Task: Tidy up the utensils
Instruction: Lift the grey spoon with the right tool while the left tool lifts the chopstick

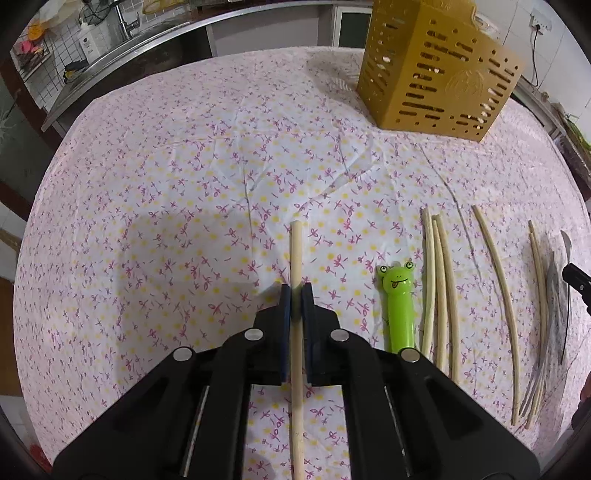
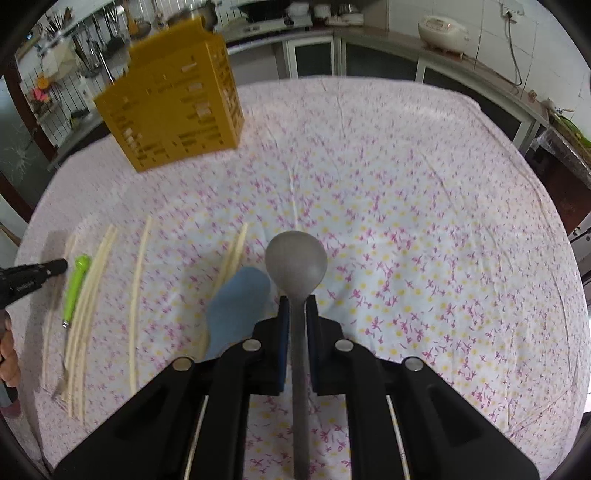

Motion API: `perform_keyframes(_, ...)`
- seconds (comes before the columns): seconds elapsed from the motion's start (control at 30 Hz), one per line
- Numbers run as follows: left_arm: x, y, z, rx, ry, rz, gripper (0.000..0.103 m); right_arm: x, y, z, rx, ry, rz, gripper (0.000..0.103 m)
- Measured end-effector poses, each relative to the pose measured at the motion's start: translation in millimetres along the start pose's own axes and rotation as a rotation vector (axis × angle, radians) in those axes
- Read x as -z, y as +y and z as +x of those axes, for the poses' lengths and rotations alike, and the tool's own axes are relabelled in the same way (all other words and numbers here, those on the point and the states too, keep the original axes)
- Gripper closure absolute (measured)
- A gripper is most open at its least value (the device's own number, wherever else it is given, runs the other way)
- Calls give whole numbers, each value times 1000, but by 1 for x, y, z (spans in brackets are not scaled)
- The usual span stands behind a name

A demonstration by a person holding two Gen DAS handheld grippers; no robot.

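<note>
- A table covered by a floral cloth [image 1: 184, 192] carries everything; a kitchen counter with a sink tap [image 1: 123, 22] runs behind it, and a white rice cooker [image 2: 443, 31] sits on the counter in the right wrist view.
- A yellow slotted utensil holder [image 1: 436, 77] stands upright at the far side of the table, well apart from both grippers; pale sticks show through its slots.
- Loose chopsticks [image 1: 439, 295] lie in a rough row on the cloth to the right of the left gripper, three close together and others further right.
- A green frog-faced utensil [image 1: 399, 306] lies between the held chopstick and that group of three.
- A light blue object [image 2: 236, 306] lies on the cloth just left of the right gripper, partly over some chopsticks; what it is cannot be told.
- The left gripper [image 1: 295, 299] pinches one pale wooden chopstick [image 1: 296, 251], which runs straight out between its blue pads.
- The right gripper [image 2: 297, 308] pinches the handle of a grey metal spoon [image 2: 295, 262], bowl pointing forward above the cloth.
</note>
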State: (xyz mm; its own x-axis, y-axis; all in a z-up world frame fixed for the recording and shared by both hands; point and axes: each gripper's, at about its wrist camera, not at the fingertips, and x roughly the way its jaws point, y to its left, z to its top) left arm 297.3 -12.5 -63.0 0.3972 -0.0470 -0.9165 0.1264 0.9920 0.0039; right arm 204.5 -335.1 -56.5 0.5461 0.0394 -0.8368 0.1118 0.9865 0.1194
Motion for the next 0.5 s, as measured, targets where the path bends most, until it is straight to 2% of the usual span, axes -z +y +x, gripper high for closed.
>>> perform_keyframes(0.23,4,10,-27,51,-63,-45,99,-2,-1,-18,-40,-120,26,94)
perform_keyframes(0.5,3,11,-77,70,-232,-50,99,-6,7,-38,-95,-238,24,94)
